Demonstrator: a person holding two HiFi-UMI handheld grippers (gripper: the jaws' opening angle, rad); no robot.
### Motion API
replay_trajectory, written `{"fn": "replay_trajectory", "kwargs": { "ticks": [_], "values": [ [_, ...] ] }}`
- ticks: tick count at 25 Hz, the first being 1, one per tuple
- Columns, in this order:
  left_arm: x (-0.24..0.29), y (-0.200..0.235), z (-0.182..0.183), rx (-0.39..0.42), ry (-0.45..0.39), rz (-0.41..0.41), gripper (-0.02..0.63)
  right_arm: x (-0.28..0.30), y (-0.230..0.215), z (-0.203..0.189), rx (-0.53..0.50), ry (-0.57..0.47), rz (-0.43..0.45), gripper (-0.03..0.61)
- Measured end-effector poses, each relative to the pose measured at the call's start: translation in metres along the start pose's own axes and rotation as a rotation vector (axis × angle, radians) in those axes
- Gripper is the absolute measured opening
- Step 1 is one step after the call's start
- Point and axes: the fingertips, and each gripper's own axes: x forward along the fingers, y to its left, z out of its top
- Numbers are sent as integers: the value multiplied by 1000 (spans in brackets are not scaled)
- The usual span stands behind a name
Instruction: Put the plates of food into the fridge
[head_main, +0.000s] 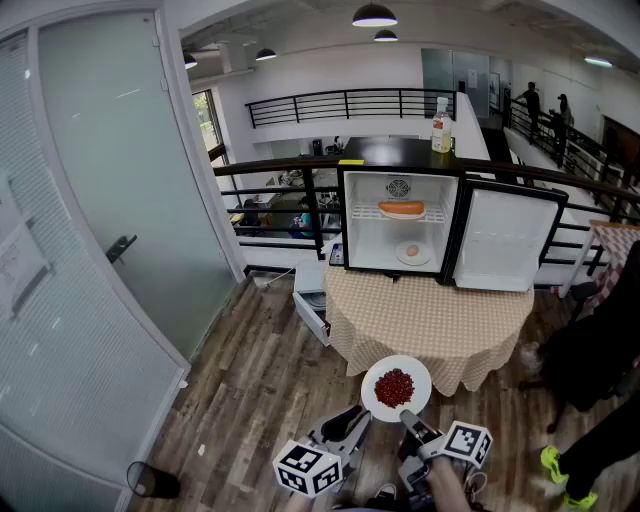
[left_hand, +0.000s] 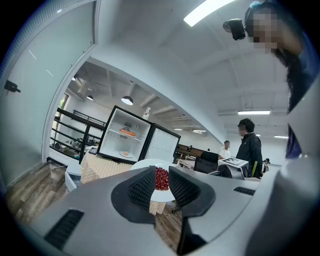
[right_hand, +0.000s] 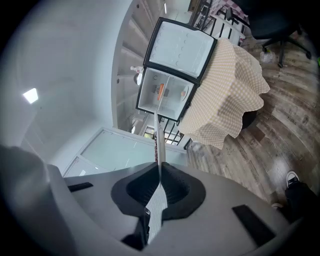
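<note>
A white plate (head_main: 378, 400) heaped with small red food (head_main: 394, 387) hangs over the wooden floor, in front of the table. My right gripper (head_main: 412, 421) is shut on its near rim; the right gripper view shows the plate (right_hand: 157, 142) edge-on between the jaws. My left gripper (head_main: 352, 420) is open just left of the plate, and the red food (left_hand: 161, 178) shows through its gap. The small fridge (head_main: 398, 222) stands open on the table, with a plate of orange food (head_main: 400, 209) on its shelf and another plate (head_main: 412, 252) below.
The table (head_main: 430, 320) wears a checked cloth, and the fridge door (head_main: 505, 238) swings out to the right. A bottle (head_main: 441, 127) stands on the fridge. A frosted glass door (head_main: 120, 200) fills the left. A railing (head_main: 280, 190) runs behind; a person's leg (head_main: 590, 440) is at right.
</note>
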Motion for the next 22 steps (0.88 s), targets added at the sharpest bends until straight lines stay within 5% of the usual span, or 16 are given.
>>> {"fn": "replay_trajectory", "kwargs": {
  "ticks": [22],
  "values": [
    [47, 13, 0, 29, -9, 48, 91, 26, -17, 46, 22, 48, 27, 26]
  ]
}}
